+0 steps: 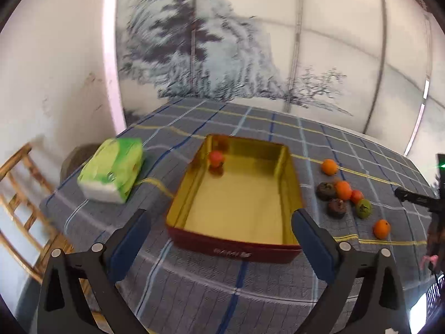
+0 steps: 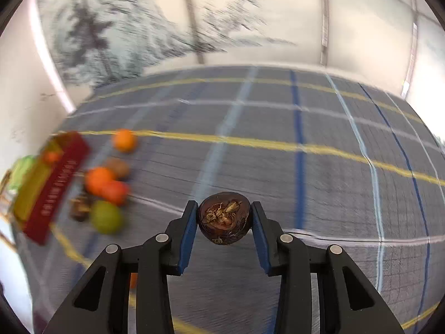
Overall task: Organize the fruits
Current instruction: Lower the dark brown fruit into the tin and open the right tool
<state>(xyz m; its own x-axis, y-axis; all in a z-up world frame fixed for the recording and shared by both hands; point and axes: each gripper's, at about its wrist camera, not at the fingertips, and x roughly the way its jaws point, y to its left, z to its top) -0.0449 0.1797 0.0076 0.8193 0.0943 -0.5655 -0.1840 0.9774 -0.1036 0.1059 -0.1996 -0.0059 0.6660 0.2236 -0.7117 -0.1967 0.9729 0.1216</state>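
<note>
A table under a grey checked cloth [image 1: 194, 292] with blue, white and yellow lines stands against a wall. Behind it hangs a pale panelled mural [image 1: 222, 55] of dark pine trees in ink tones, split by thin vertical seams. Left of the mural, the white plaster wall [image 1: 55, 69] is scuffed. A wooden chair [image 1: 25, 194] stands at the table's left side. Daylight is soft and even.

Tin [image 1: 236, 247] interior lies open save one small fruit [image 1: 216, 157]; loose fruits [image 1: 343, 190] crowd its right flank.
</note>
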